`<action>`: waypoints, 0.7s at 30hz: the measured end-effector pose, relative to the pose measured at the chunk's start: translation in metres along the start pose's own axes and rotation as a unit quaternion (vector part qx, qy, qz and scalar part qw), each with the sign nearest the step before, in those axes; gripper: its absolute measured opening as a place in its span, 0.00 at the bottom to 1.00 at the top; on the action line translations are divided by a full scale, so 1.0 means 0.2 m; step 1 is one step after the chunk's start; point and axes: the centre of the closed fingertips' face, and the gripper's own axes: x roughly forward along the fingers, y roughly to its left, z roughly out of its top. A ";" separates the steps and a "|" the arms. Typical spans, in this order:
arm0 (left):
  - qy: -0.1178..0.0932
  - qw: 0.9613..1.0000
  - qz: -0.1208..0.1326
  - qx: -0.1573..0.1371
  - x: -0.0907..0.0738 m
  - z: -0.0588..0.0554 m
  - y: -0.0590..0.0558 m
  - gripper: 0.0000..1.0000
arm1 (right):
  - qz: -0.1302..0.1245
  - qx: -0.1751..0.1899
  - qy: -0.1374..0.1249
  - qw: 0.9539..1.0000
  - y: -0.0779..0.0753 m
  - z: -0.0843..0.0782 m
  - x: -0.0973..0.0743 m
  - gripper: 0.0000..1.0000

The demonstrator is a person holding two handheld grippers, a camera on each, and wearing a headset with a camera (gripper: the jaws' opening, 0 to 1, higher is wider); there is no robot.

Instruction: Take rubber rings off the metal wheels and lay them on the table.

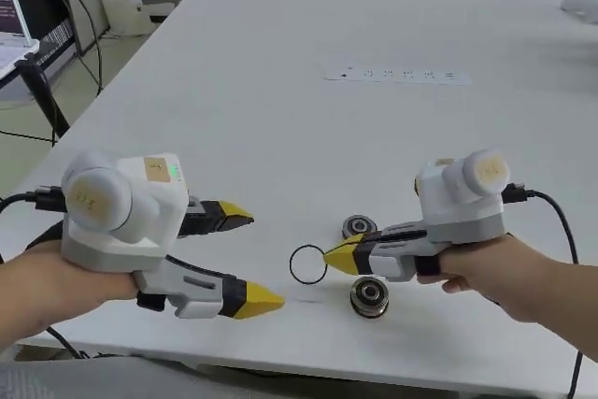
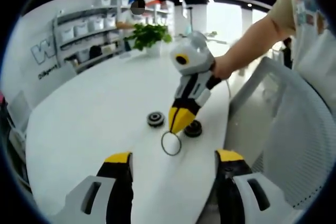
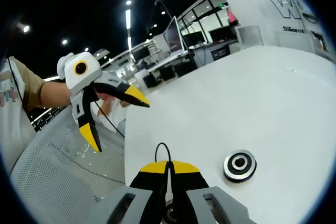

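My right gripper is shut on the edge of a thin black rubber ring, which sticks out past its yellow tips low over the white table. In the right gripper view the ring loops up from the closed jaws. Two metal wheels lie beside that gripper, one behind it and one in front. My left gripper stands open to the ring's left, with nothing between its fingers. The left gripper view has its own jaws wide apart, facing the ring and the right gripper.
A white power strip lies flat farther back on the table. The table's front edge runs just below both grippers. A black cable trails from the right gripper. A mesh chair stands off the table's edge.
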 end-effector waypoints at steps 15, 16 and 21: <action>0.003 1.000 0.000 -0.005 0.00 -0.02 -0.01 0.64 | -0.007 -0.019 0.019 1.000 -0.02 -0.05 0.04 0.04; 0.003 1.000 0.000 -0.005 0.00 -0.02 -0.01 0.64 | -0.008 -0.020 0.020 1.000 -0.02 -0.05 0.04 0.04; 0.004 1.000 0.001 -0.005 -0.01 -0.03 -0.01 0.64 | -0.014 -0.028 0.025 0.999 -0.03 -0.06 0.03 0.11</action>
